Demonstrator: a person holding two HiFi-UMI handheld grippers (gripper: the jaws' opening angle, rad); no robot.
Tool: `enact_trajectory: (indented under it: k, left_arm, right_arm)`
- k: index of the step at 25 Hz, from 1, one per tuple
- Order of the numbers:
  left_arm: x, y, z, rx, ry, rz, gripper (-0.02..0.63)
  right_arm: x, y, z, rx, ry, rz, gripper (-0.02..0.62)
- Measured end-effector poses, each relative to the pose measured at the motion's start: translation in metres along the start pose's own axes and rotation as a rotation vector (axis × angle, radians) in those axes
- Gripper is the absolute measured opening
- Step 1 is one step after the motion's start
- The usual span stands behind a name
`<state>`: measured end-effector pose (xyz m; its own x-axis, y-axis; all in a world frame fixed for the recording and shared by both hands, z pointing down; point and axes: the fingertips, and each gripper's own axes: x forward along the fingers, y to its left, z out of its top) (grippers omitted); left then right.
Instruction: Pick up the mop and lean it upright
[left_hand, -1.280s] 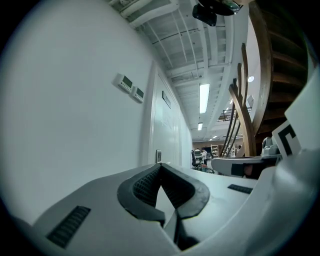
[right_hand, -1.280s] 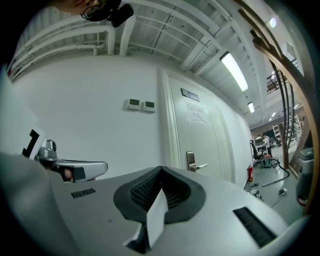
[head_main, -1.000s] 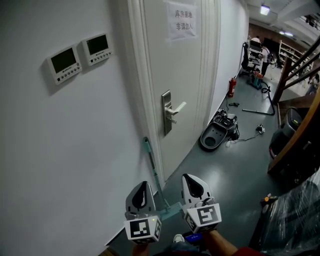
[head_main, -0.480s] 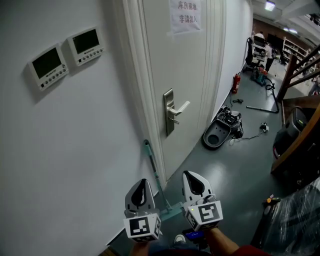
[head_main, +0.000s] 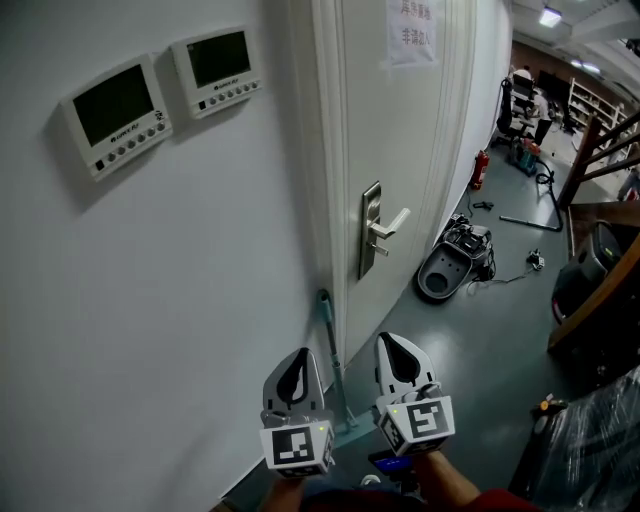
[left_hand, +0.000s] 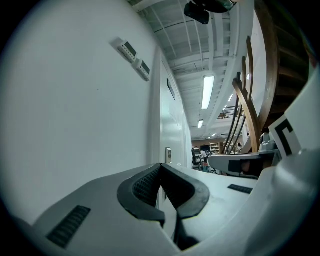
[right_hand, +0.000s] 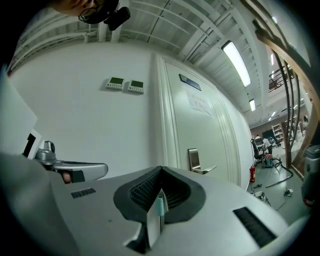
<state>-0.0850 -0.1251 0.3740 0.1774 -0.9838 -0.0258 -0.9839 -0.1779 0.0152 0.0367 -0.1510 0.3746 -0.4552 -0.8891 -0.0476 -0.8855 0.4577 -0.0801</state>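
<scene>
Left hand-held gripper (head_main: 299, 362) and right hand-held gripper (head_main: 396, 348), both closed empty, are nearing the wall (head_main: 200, 300) where the mop (head_main: 330, 335) is leaning upright; task looks done.

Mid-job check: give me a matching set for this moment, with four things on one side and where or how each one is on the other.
Things:
1 mop
2 left gripper
3 fire extinguisher
4 wall panels

States:
A red, far off in the background
B jaws together, nothing held
C mounted left of the door
D leaning by the door frame

Pairs: 1-D, 2-B, 3-A, 4-C
</scene>
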Motion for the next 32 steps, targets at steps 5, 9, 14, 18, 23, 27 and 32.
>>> enact_trajectory:
  k: [5,9,14,18,23,27,32]
  left_arm:
    - [0.014,0.036,0.003,-0.019,-0.002,-0.008,0.014]
    - [0.024,0.05,0.004,-0.023,-0.01,-0.031,0.014]
    - [0.038,0.052,0.0,-0.014,-0.005,-0.031,0.014]
    - [0.052,0.053,0.0,-0.023,-0.004,-0.013,0.014]
    - [0.064,0.05,-0.003,-0.011,0.001,0.003,0.014]
    - [0.068,0.047,-0.003,-0.006,0.004,0.014,0.014]
    - [0.069,0.046,0.0,-0.011,-0.004,0.025,0.014]
  right_arm:
    - [0.034,0.02,0.001,-0.007,-0.007,-0.01,0.017]
    - [0.051,0.026,-0.002,-0.014,-0.004,-0.029,0.017]
    - [0.067,0.022,-0.007,-0.029,0.006,-0.029,0.017]
    - [0.077,0.013,-0.01,-0.026,0.013,-0.02,0.018]
    - [0.086,0.004,-0.011,-0.027,0.017,-0.003,0.017]
    - [0.091,-0.001,-0.019,-0.023,0.029,0.012,0.018]
    - [0.1,-0.002,-0.036,-0.047,0.044,0.019,0.017]
